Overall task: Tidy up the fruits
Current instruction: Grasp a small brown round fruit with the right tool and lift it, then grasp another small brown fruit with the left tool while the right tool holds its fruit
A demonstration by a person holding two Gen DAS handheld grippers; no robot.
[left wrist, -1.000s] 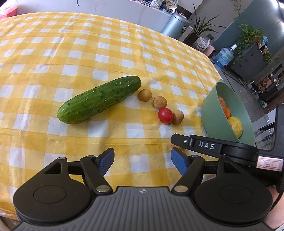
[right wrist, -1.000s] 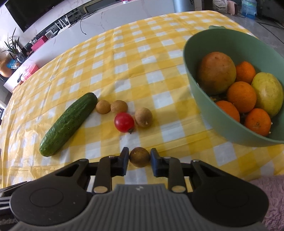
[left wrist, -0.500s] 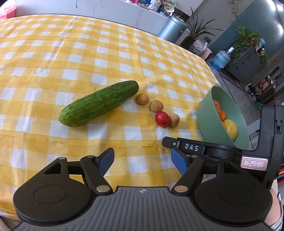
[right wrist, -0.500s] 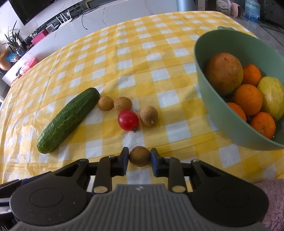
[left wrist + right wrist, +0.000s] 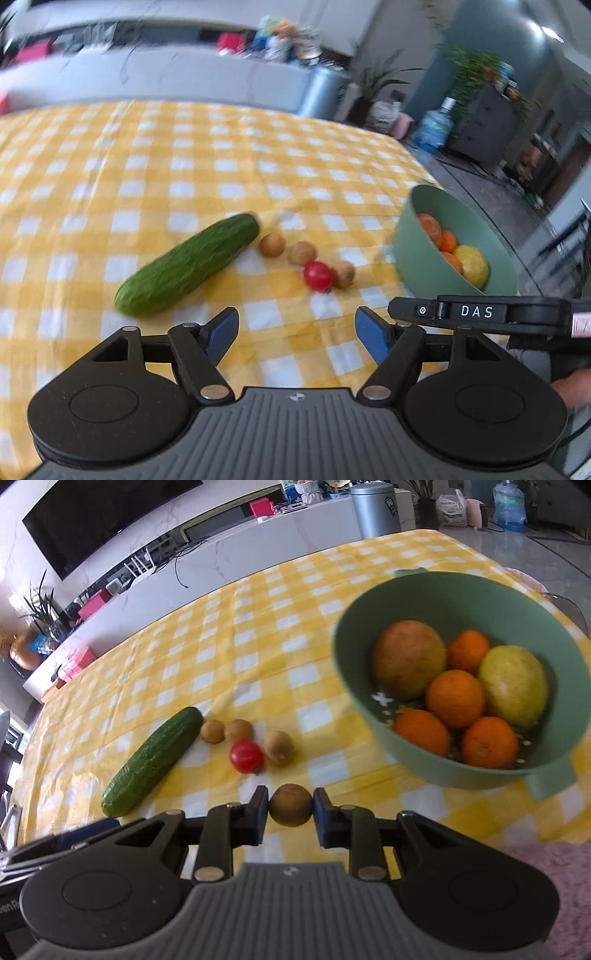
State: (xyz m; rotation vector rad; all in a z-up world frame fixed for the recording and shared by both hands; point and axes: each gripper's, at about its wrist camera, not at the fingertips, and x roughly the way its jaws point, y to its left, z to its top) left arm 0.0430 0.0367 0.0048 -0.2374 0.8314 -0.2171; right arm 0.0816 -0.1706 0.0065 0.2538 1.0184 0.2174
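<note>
My right gripper [image 5: 290, 805] is shut on a small brown round fruit [image 5: 290, 805], held above the yellow checked tablecloth [image 5: 236, 657]. Ahead on the cloth lie a cucumber [image 5: 153, 760], three more brown fruits [image 5: 212, 731] and a red cherry tomato [image 5: 246, 756]. To the right stands a green bowl [image 5: 373, 720] with oranges [image 5: 455, 698] and two larger yellowish fruits. My left gripper [image 5: 296, 331] is open over the cloth, nothing between its blue pads. It sees the cucumber [image 5: 186, 264], the tomato [image 5: 318, 275] and the bowl [image 5: 417, 254]. The right gripper's body [image 5: 476, 314] shows at its right.
The table's far edge [image 5: 480, 554] meets a white counter with a grey bin [image 5: 375, 507]. A water jug [image 5: 434, 127], plants and dark cabinets stand on the floor beyond the table's right side. A pink sleeve [image 5: 561, 886] is at the lower right.
My right gripper has lifted with the brown fruit and swung toward the bowl, which now sits more central in its view. The left gripper has rolled and tilted up, blurring its view.
</note>
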